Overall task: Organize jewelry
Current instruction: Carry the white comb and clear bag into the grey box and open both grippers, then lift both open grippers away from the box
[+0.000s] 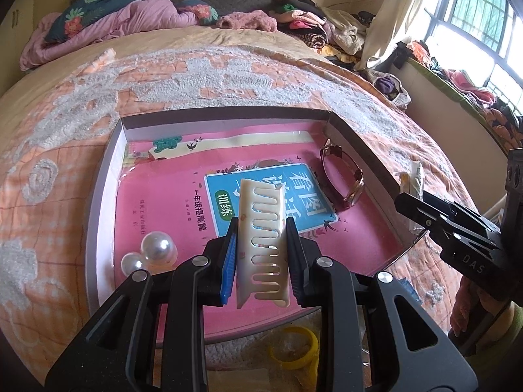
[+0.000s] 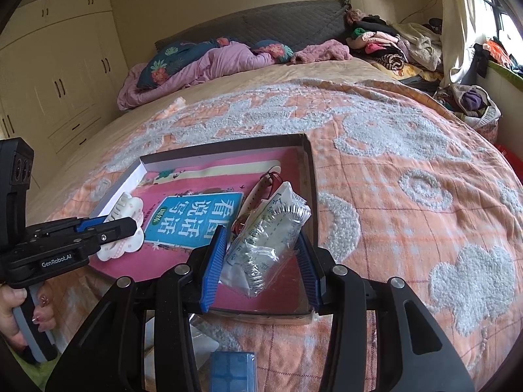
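Observation:
My left gripper (image 1: 261,227) is shut on a cream hair claw clip (image 1: 263,245) with comb-like teeth, held over the near part of a shallow open box (image 1: 228,112). A pink book (image 1: 157,196) lines the box. Two large pearls (image 1: 157,246) lie at its near left, and a brown-strapped watch (image 1: 343,173) lies along its right wall. My right gripper (image 2: 261,232) is shut on a clear plastic bag (image 2: 264,248) with a silver chain inside, above the box's right side (image 2: 309,176). The left gripper (image 2: 129,225) with the clip (image 2: 127,209) shows at the left of the right wrist view.
The box rests on an orange and grey bedspread (image 2: 408,163). A yellow ring (image 1: 297,346) and a small blue box (image 2: 232,370) lie in front of it. A purple quilt (image 2: 212,62) and piled clothes (image 2: 385,45) sit at the head. A hand (image 2: 13,310) grips the left handle.

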